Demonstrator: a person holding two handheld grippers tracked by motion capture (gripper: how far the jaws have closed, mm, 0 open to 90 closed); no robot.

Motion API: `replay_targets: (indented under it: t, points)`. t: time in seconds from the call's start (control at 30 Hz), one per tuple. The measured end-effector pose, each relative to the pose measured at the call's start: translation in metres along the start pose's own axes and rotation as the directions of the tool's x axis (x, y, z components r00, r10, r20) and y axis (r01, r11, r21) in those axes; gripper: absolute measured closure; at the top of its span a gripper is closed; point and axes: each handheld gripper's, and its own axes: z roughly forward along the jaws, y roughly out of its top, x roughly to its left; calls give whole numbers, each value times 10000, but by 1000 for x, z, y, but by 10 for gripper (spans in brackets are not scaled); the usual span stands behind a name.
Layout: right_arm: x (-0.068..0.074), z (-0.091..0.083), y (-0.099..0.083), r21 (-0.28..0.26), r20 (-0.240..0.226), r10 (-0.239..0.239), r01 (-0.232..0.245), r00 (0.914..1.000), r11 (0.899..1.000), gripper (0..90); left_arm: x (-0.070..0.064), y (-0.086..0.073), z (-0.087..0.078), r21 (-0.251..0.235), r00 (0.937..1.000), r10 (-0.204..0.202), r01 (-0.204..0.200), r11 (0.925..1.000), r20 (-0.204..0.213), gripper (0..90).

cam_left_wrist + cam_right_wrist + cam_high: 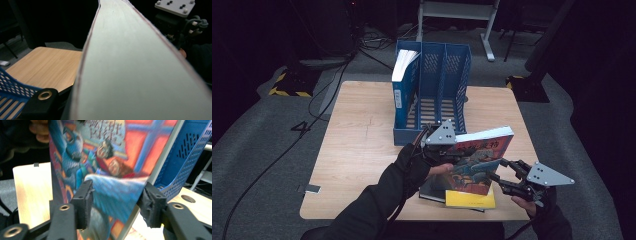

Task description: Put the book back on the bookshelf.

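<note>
An illustrated book (477, 160) with a red and blue cover is held tilted above the table (362, 150). My left gripper (446, 154) is shut on its left edge, near the front of the blue file rack (432, 95). In the left gripper view the book's pale page edge (130, 62) runs away from one black jaw at the bottom left. My right gripper (507, 172) is open at the book's lower right corner. In the right gripper view (117, 205) its two pads stand apart on either side of the cover (112, 157).
The rack has three compartments; a white and blue book (404, 75) stands in the left one. Under the lifted book lie a yellow book (469, 199) and a dark book (432, 192) near the table's front edge. Cables cross the floor at left.
</note>
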Motion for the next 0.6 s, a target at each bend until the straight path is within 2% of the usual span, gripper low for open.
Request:
replay_targets:
  t: [0.1, 0.13, 0.17, 0.23, 0.3, 0.43, 0.6]
  points:
    - [-5, -2, -5, 367, 86, 44, -47, 10000, 9993, 418, 1, 6, -1, 9, 9998, 133, -133, 9999, -123, 734]
    - [-8, -3, -9, 543, 90, 109, -113, 9999, 9985, 406, 0, 13, -2, -10, 9993, 259, -259, 9997, -266, 734]
    - [-8, -3, -9, 543, 90, 109, -113, 9999, 9985, 406, 0, 13, -2, -10, 9993, 259, -259, 9997, -266, 734]
    - [-16, -3, -17, 1016, 281, 243, -270, 9993, 9945, 393, 1, 21, -4, 26, 9978, 429, -428, 9991, -502, 735]
    - [-18, -3, -20, 1126, 368, 234, -274, 9990, 9933, 392, 3, 25, -5, 30, 9974, 444, -443, 9990, -569, 735]
    - [-29, -3, -33, 1720, 767, 311, -439, 9966, 9841, 384, 8, 34, -10, -95, 9963, 397, -405, 9991, -765, 735]
    - [-43, -4, -48, 2284, 1399, 593, -905, 9884, 9694, 341, 18, 42, -21, -196, 9908, 376, -405, 9990, -1304, 735]
